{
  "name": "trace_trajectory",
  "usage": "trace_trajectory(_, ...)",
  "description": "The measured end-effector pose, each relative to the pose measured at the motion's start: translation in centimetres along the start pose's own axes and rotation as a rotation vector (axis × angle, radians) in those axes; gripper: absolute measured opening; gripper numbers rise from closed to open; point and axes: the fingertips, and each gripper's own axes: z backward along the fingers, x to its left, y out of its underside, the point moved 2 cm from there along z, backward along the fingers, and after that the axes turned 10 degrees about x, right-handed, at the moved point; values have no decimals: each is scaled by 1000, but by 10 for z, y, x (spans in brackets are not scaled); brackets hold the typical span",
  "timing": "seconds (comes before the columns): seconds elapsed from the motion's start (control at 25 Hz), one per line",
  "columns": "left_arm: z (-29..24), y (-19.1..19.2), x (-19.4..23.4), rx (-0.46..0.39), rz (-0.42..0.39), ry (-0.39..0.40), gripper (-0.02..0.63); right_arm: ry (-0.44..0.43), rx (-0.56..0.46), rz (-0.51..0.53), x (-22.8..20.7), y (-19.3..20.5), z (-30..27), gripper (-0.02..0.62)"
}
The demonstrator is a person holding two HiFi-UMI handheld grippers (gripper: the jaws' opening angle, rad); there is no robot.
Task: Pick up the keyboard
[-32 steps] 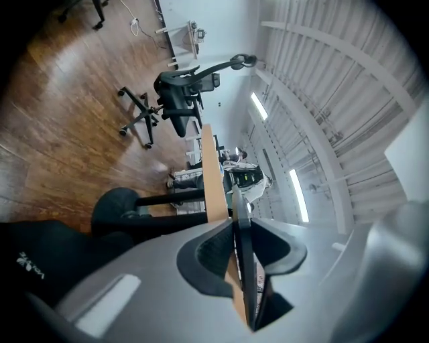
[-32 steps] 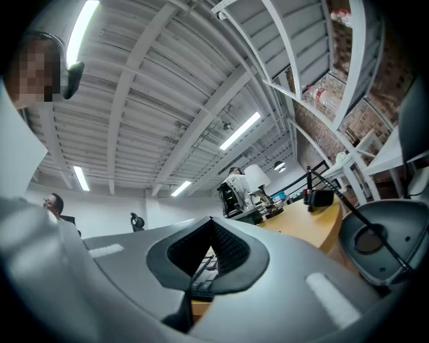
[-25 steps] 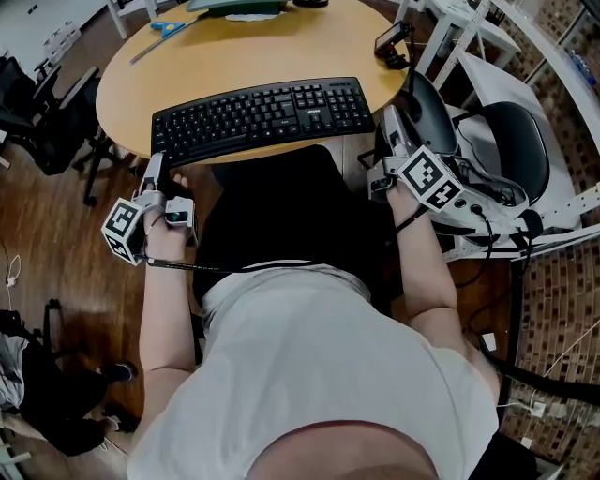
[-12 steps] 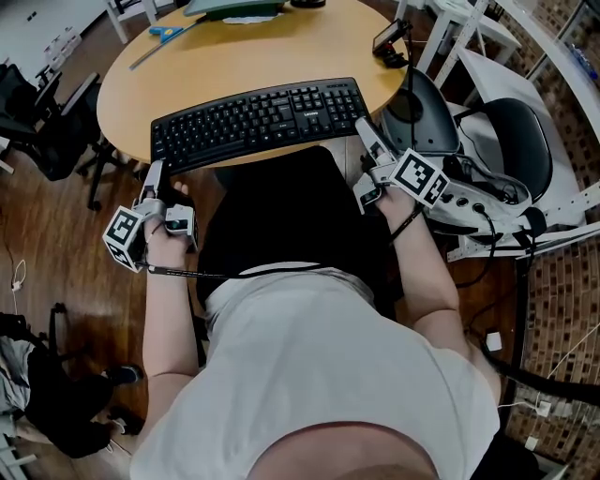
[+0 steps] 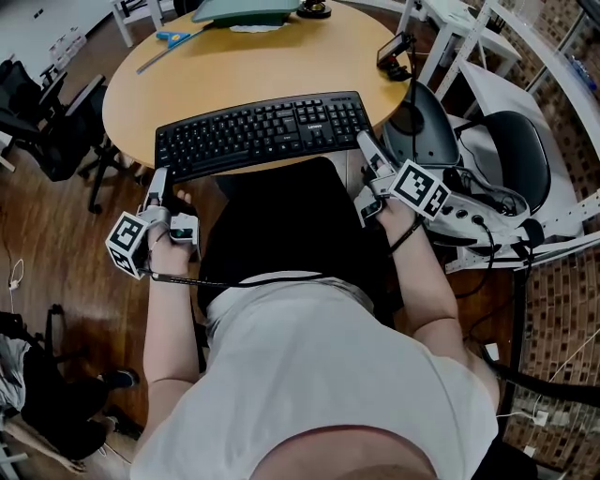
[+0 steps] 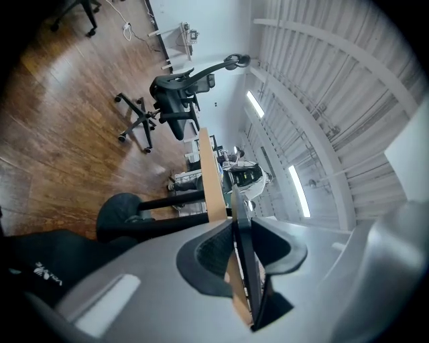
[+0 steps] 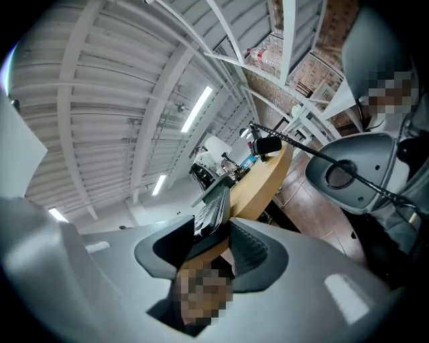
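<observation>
A black keyboard (image 5: 262, 131) lies along the near edge of the round wooden table (image 5: 253, 66). My left gripper (image 5: 160, 178) is at the keyboard's left front corner and points level. In the left gripper view the keyboard's thin edge (image 6: 242, 248) and the table edge (image 6: 212, 181) stand edge-on between the jaws, which are opening slightly. My right gripper (image 5: 364, 145) is at the keyboard's right end. Its jaws are closing, with the keyboard (image 7: 213, 204) and the table edge (image 7: 263, 179) between them. I see no firm pad contact on either side.
Blue scissors (image 5: 170, 36) and a green object (image 5: 246, 9) lie at the table's far side. A small device on a stand (image 5: 394, 49) is at the right rim. A grey chair (image 5: 427, 117) stands close right, black office chairs (image 5: 42, 112) stand left, on a wood floor.
My right gripper has moved left and down from beside the grey chair to the keyboard's right end, and has rolled. The left gripper has stayed at the left front corner.
</observation>
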Motion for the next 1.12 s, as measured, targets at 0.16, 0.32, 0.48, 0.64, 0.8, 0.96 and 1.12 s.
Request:
trace_trajectory(0.16,3,0,-4,-5,-9,-1,205,-4,-11,-7,3,-2,2,163)
trace_trajectory(0.32,0,1,-11,-10,-24,16,205,-16,-34,4,6,-10,5,163)
trace_trajectory(0.48,-1,0,-29,-22,-40,51,207,-37,-68,39,20,-26,9,163)
trace_trajectory(0.64,-3,-5,-59,-31,-72,97,208,-70,-122,69,41,-51,14,164)
trace_trajectory(0.8,1,-8,-88,-58,-99,153,210,-111,-174,88,62,-70,21,164)
trace_trajectory(0.96,10,-15,-108,-84,-116,204,210,-149,-208,117,82,-79,24,164)
trace_trajectory(1.12,19,-15,-119,-103,-117,241,208,-138,-217,107,88,-78,32,166)
